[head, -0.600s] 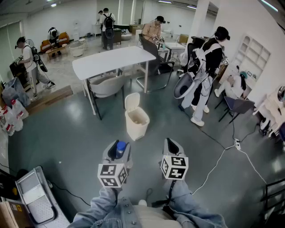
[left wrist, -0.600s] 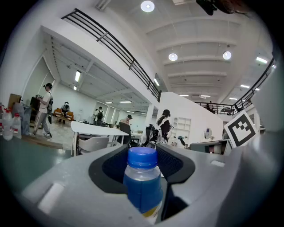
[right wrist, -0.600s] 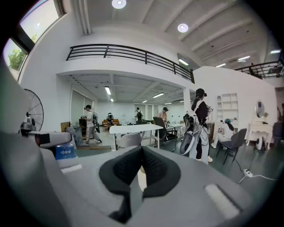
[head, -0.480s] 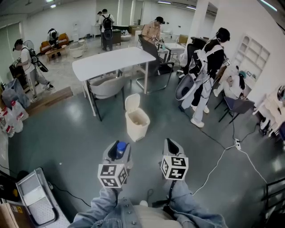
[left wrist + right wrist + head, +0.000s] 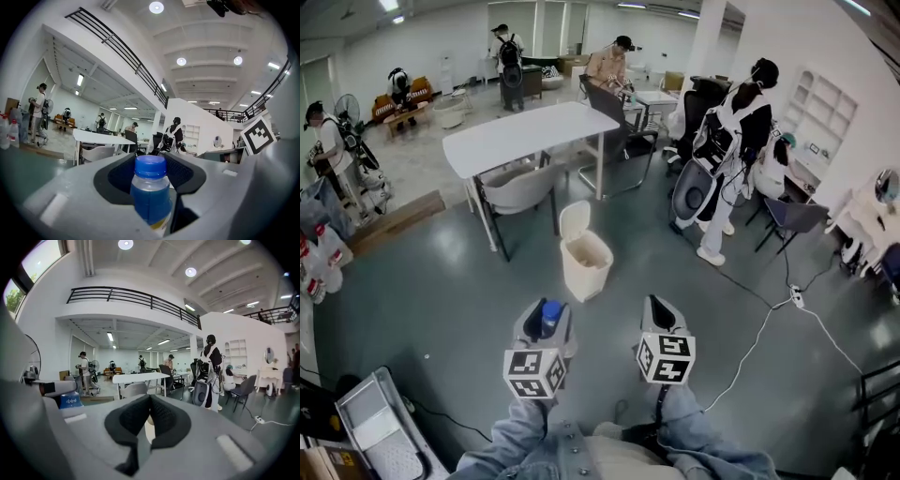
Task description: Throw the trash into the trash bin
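A cream trash bin (image 5: pixel 584 255) with its lid up stands on the grey floor straight ahead of both grippers. My left gripper (image 5: pixel 546 323) is shut on a small bottle (image 5: pixel 549 314) with a blue cap and blue label, held upright. In the left gripper view the bottle (image 5: pixel 151 194) fills the gap between the jaws of the left gripper (image 5: pixel 150 171). To its right, level with it, is my right gripper (image 5: pixel 659 314), shut and empty. In the right gripper view that gripper's (image 5: pixel 149 420) dark pads meet, and the bin (image 5: pixel 149 431) shows as a pale sliver behind them.
Behind the bin stands a white table (image 5: pixel 525 131) with a chair (image 5: pixel 517 192) tucked under it. A person with a backpack (image 5: pixel 727 150) stands at the right. A white cable (image 5: pixel 759 337) crosses the floor on the right. A step stool (image 5: pixel 380 431) lies at the lower left.
The head view has shifted a little and the room has slid left and up. Both grippers keep their pose, with the bottle still in the left one.
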Motion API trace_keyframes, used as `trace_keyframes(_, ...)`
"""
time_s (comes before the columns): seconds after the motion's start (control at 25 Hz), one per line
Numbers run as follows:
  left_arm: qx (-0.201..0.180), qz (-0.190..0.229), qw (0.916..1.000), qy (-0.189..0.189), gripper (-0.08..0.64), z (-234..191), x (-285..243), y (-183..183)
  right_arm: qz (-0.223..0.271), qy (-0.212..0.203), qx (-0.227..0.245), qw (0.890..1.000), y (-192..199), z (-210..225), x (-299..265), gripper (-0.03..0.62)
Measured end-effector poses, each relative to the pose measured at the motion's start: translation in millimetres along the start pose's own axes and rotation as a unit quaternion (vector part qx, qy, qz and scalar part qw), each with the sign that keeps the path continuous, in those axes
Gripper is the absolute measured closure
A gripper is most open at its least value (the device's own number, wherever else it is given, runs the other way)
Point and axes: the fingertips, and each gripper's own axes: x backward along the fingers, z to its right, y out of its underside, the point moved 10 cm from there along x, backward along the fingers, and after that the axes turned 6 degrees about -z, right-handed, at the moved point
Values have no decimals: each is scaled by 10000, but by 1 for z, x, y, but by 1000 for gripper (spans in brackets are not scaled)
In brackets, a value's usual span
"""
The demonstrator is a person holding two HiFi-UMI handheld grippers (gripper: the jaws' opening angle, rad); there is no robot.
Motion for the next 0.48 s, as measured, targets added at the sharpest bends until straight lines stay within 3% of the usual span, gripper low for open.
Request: trace_keyframes(0.48, 58, -187, 9998, 83, 353, -11, -73, 9, -403, 238, -185, 9987, 9, 36, -62, 589)
